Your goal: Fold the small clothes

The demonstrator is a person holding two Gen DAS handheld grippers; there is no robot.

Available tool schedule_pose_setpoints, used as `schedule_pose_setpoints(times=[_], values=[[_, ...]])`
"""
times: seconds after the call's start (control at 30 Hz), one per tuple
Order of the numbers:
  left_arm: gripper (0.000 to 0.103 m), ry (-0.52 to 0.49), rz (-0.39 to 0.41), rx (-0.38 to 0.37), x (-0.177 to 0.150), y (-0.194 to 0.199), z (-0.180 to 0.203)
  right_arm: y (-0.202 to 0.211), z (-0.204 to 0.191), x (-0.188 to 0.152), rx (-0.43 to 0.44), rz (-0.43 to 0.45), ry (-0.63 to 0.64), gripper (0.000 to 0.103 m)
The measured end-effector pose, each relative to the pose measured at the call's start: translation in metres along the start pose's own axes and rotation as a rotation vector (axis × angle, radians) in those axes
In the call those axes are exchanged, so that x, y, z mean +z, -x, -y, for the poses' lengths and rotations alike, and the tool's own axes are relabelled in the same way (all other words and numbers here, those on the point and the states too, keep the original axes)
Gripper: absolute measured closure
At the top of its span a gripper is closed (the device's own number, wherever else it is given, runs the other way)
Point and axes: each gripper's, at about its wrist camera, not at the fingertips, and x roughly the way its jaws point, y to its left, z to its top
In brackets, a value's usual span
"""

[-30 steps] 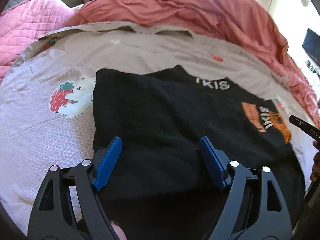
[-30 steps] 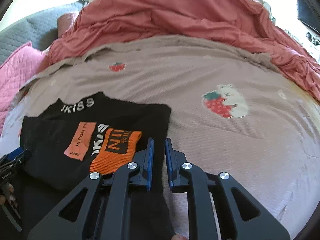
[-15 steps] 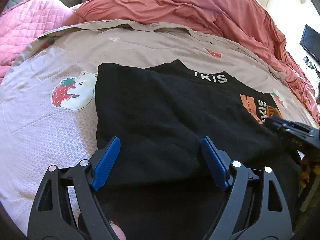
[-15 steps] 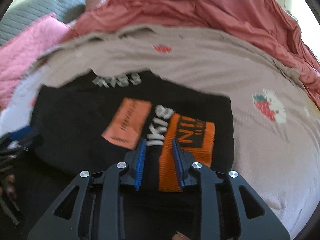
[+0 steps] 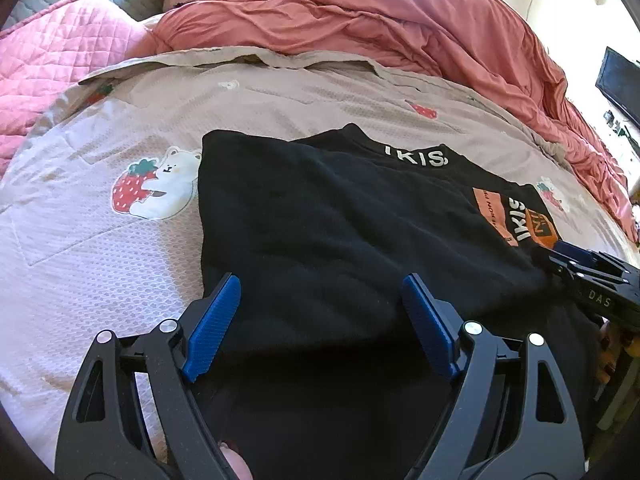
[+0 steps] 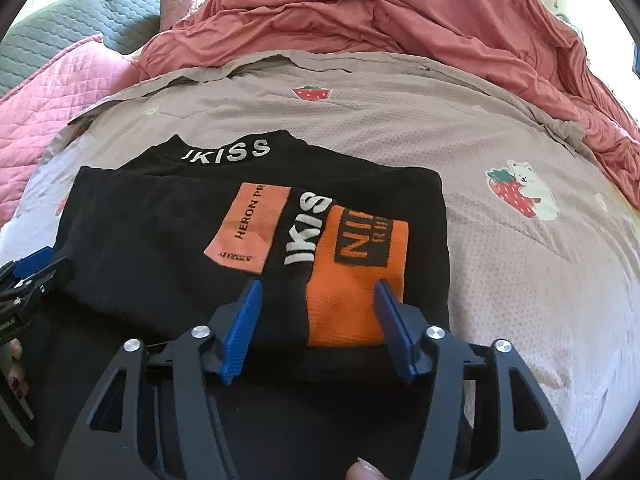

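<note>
The black top point(image 6: 256, 216) lies on the bed's grey-pink sheet point(image 6: 520, 288), partly folded. Both sides look already turned in: the plain black flap covers the garment's left half in the left wrist view, and the sleeve with the orange cuff point(image 6: 356, 276) lies down the front in the right wrist view. The collar with white lettering sits at 12 o'clock of the garment. What seems left is the lengthwise fold, bringing the hem up toward the collar, and then any further pieces, though no other small clothes show here.

The left gripper point(image 5: 320, 320) hovers over the near edge of the black flap with its fingers spread wide and nothing pinched between them. The right gripper point(image 6: 318, 316) has its fingers opening; the orange cuff lies under the gap between them, and the pads do not look pressed on it.

The right wrist view alone shows the whole sleeve, the salmon label point(image 6: 250, 228) and the garment's right edge at 3 o'clock. The left wrist view alone shows the garment's left edge beside the strawberry bear print point(image 5: 156, 188) at 9 o'clock. Each view catches the other gripper at its margin. The red duvet point(image 5: 380, 24) is heaped at 12 o'clock in both.
</note>
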Motion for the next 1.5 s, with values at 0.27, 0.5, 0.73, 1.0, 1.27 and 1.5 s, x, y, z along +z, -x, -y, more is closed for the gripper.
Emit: schedule_pose_setpoints(times=[0.27,0.5,0.73,1.0,1.27,1.5], values=[[0.010,-0.010,0.026,0.030,-0.003,0.011,-0.001,0.006,-0.005,0.000,0.017,0.014,-0.008,0.033],[0.010,-0.010,0.057,0.048,-0.005,0.022,-0.004,0.015,-0.007,0.002,0.037,0.033,-0.015,0.025],[0.010,-0.011,0.080,0.070,-0.006,0.032,-0.007,0.026,-0.006,0.005,0.058,0.058,-0.036,0.014],[0.010,0.014,0.103,0.087,-0.009,0.045,-0.015,0.038,-0.005,0.005,0.057,0.084,-0.039,0.008],[0.010,0.035,0.121,0.097,-0.012,0.058,-0.022,0.051,-0.003,0.003,0.067,0.107,-0.038,0.008],[0.010,0.004,0.154,0.116,-0.016,0.074,-0.017,0.066,0.002,0.001,0.067,0.127,-0.045,0.007]])
